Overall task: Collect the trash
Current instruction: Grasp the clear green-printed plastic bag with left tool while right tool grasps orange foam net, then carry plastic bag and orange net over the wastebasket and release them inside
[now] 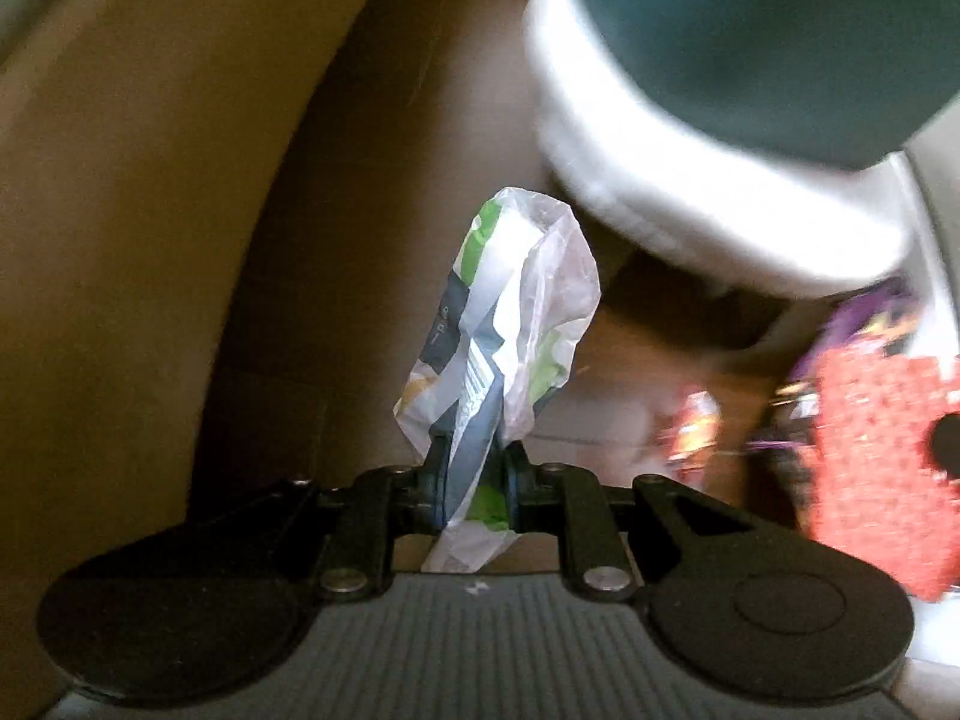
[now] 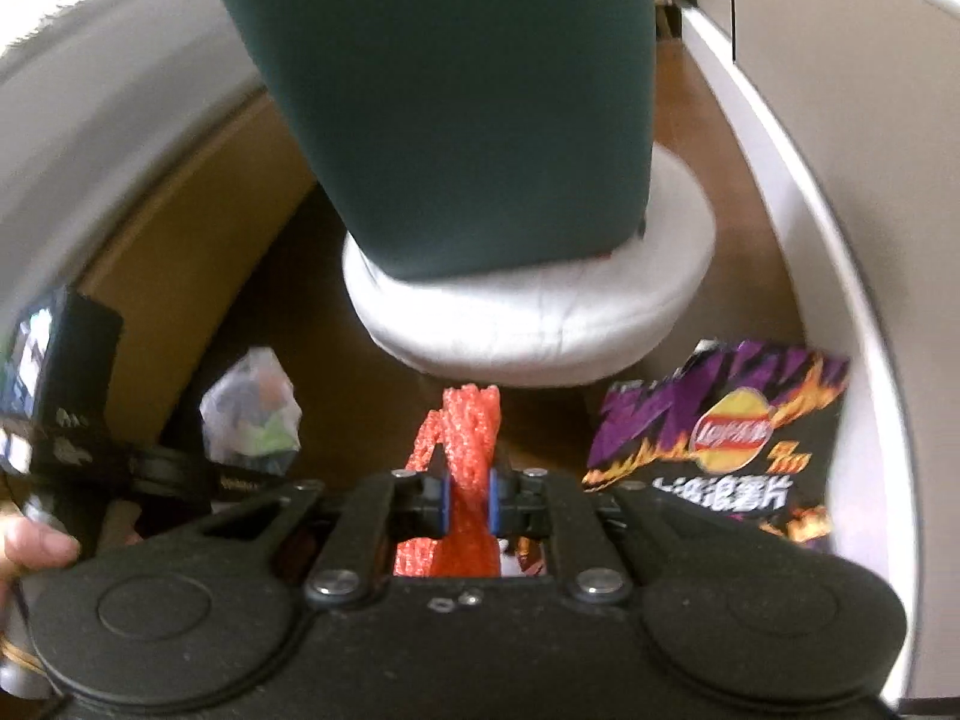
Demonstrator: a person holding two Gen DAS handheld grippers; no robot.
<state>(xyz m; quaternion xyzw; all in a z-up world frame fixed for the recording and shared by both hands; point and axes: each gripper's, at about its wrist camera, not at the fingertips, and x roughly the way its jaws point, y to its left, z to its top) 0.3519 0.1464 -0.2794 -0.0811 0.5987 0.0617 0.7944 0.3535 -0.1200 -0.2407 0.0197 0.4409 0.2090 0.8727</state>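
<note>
Trash is held in both grippers. In the left wrist view, a crumpled white plastic wrapper with green and dark print is pinched between the fingers of the left gripper, which are drawn nearly together on it; the wrapper stands up beyond the fingertips and a tail of it hangs back toward the camera. In the right wrist view, a strip of red foam netting is clamped between the blue-padded fingers of the right gripper, likewise closed to a narrow gap; the netting rises past the tips and bunches behind them. Both grippers are pointed steeply downward toward a brown floor.

At the left edge of the right wrist view, the left gripper is seen from the side with its wrapper, and part of a hand is seen beside it. Just right of the netting, a purple chip bag with flame print lies on the floor; it appears blurred at the right of the left wrist view, next to the red netting.

Farther off, a round white base carrying a dark green column is seen on the floor. A curved white wall is seen beyond it.
</note>
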